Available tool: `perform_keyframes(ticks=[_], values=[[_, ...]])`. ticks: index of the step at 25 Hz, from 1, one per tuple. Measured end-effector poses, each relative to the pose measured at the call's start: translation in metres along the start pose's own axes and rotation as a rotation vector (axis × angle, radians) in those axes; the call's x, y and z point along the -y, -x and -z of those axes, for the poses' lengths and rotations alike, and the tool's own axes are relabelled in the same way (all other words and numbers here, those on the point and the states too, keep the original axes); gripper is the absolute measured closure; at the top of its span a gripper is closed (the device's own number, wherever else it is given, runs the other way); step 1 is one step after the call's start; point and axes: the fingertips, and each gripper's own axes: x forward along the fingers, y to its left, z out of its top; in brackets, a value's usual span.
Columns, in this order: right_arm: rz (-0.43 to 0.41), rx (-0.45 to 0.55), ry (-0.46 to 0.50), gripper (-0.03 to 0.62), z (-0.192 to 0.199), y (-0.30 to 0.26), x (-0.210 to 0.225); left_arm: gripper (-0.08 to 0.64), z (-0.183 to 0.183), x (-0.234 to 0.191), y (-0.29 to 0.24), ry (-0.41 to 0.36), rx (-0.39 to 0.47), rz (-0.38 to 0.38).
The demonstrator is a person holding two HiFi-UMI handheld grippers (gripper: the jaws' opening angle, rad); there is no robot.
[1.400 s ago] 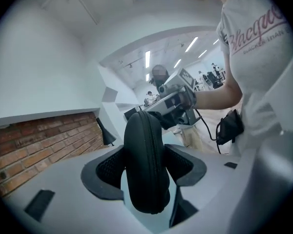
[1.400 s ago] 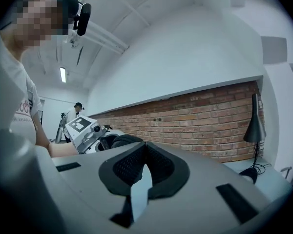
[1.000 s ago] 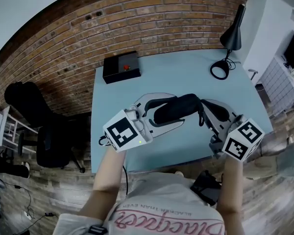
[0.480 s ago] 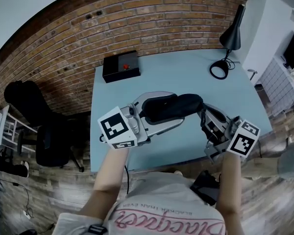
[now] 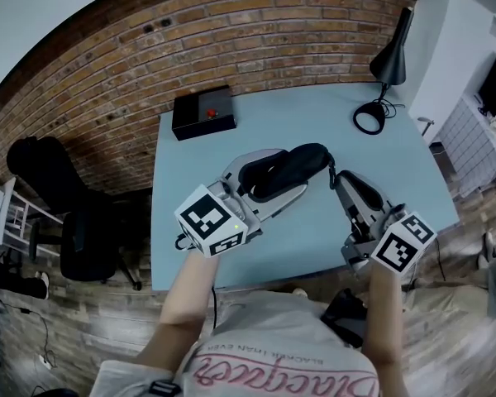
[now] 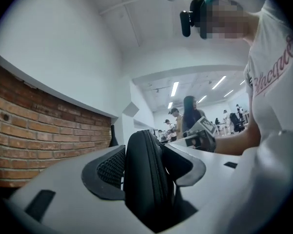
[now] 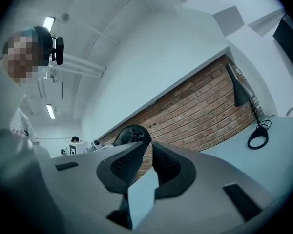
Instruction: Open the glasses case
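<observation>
The black zippered glasses case (image 5: 288, 169) hangs above the blue table (image 5: 314, 122), tilted, its right end toward the far side. My left gripper (image 5: 269, 182) is shut on its left half, one white jaw on each side. In the left gripper view the case (image 6: 144, 179) stands edge-on, wedged between the pads, with the left gripper (image 6: 144, 162) closed around it. My right gripper (image 5: 342, 184) sits just right of the case's end, not touching it. In the right gripper view the right gripper (image 7: 149, 155) is shut with nothing between its pads. The case's rounded end (image 7: 132, 132) shows just beyond them.
A black box with a red button (image 5: 203, 112) lies at the table's far left. A black desk lamp (image 5: 393, 56) and its ring base (image 5: 369, 118) stand at the far right. A brick wall runs behind, and a black office chair (image 5: 74, 222) sits left of the table.
The left gripper has swung the case, raising its right end toward the far side. The right gripper has come off the case's right end and rolled a little.
</observation>
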Motion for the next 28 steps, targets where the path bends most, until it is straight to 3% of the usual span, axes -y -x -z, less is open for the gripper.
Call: perform_keyframes(ticks=[2,4,8,10,14,20,24,28], values=[[-0.035,-0.007,-0.013,0.451,0.000,-0.001,-0.006,0.305,0.004,-0.005,0.000,-0.030,-0.027,-0.038],[-0.087,-0.027,-0.039,0.387,0.004,-0.007,-0.016,0.305,0.006,-0.005,-0.001,-0.068,-0.042,-0.055],[-0.147,-0.033,-0.160,0.321,0.006,-0.020,-0.026,0.304,0.006,0.008,-0.011,-0.191,-0.065,-0.054],[-0.168,-0.024,-0.235,0.295,0.005,-0.025,-0.026,0.304,0.004,0.014,-0.016,-0.192,-0.048,-0.032],[-0.230,-0.001,-0.364,0.273,0.001,-0.028,-0.026,0.304,0.001,0.024,-0.018,-0.117,-0.003,0.039],[-0.210,-0.007,-0.267,0.293,0.002,-0.026,-0.020,0.304,0.011,0.025,-0.019,-0.085,-0.043,0.090],[-0.213,-0.006,-0.279,0.302,0.001,-0.026,-0.013,0.304,0.018,0.025,-0.016,-0.089,-0.093,0.168],[-0.254,-0.019,-0.293,0.304,0.003,-0.027,-0.010,0.304,0.017,0.020,-0.013,-0.020,-0.099,0.222]])
